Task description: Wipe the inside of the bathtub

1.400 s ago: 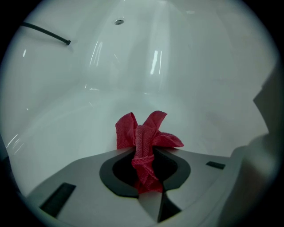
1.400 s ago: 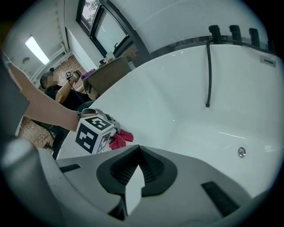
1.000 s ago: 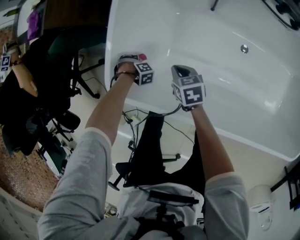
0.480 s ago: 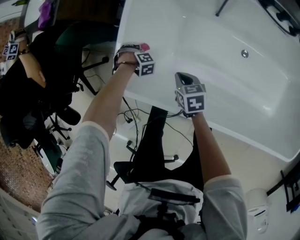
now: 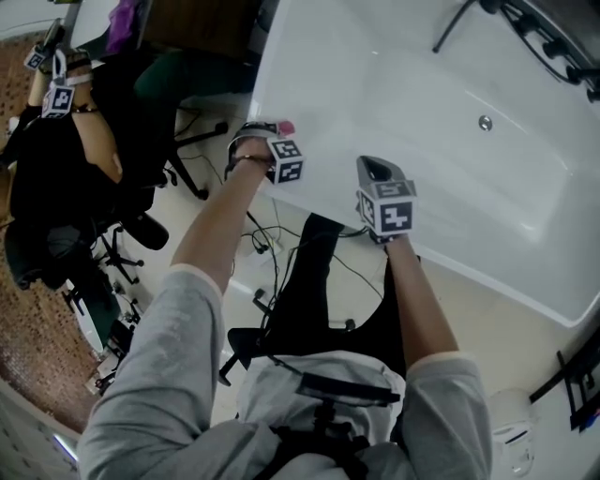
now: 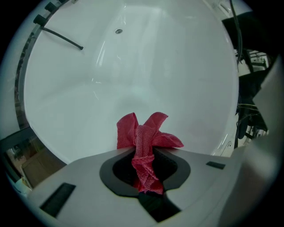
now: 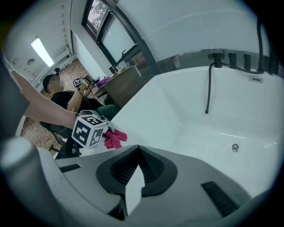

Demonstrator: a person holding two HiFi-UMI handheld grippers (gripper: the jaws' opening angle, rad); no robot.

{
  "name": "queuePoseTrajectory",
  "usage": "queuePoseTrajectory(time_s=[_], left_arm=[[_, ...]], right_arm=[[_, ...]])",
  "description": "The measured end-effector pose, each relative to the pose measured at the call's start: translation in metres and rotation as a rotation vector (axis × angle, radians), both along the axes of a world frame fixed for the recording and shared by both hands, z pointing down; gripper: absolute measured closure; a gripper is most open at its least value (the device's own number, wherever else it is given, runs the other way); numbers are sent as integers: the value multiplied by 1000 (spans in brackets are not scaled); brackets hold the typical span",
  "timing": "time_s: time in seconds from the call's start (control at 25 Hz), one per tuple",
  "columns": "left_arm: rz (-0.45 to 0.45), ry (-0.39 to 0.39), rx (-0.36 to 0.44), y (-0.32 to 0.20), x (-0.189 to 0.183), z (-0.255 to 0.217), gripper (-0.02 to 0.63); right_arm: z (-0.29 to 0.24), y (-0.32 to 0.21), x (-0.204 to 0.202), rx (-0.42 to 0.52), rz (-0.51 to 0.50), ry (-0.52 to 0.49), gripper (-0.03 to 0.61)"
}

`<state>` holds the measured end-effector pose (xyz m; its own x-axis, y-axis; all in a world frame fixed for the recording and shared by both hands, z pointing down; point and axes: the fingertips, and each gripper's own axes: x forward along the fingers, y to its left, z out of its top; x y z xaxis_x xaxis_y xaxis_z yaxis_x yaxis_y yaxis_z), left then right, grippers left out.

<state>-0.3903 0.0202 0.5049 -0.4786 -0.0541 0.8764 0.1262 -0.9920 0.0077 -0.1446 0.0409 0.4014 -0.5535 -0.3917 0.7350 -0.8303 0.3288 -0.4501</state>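
The white bathtub [image 5: 403, 103] fills the upper right of the head view. My left gripper [image 5: 274, 141] hovers over its near left corner, shut on a red cloth [image 5: 285, 127]. In the left gripper view the cloth [image 6: 144, 146] is bunched and pinched between the jaws of that gripper [image 6: 144, 153], above the tub's smooth inner wall [image 6: 133, 75]. My right gripper [image 5: 377, 171] is over the near rim, right of the left one. In the right gripper view its jaws [image 7: 138, 153] are closed, with only a pale sliver between them. The left gripper's cube [image 7: 90, 129] and the cloth [image 7: 114, 138] show there too.
A black hose [image 5: 455, 26] and dark fittings [image 5: 544, 42] are at the tub's far end, and a round overflow fitting [image 5: 485, 123] is on its wall. A seated person [image 5: 56, 141], office chairs [image 5: 141, 225] and floor cables [image 5: 272, 253] are to the left.
The head view has shifted a little. Both grippers stay near the tub's near rim, and the left one is still shut on the red cloth.
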Motion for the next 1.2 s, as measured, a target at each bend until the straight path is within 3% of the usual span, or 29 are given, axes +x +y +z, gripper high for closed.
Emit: queuePoseTrajectory(time_s=[0.44,0.72,0.84,0.96,1.2], left_arm=[[-21,36,106,-58,5,-34,537],[-84,49,66,-9,-10,-32,537],[-127,64,85,0,-13,-35,537],[-216,149,149,-4,-4,-45,535],[-388,430,342,-22,57,-95,535]], right_arm=[[-21,-8,23,37,5,24,569],[-22,6,32,15,32,21,569],[-29,9,34,27,36,3,569],[-36,9,46,44,43,-4,569],[-60,11,75,77,87,-47,569]])
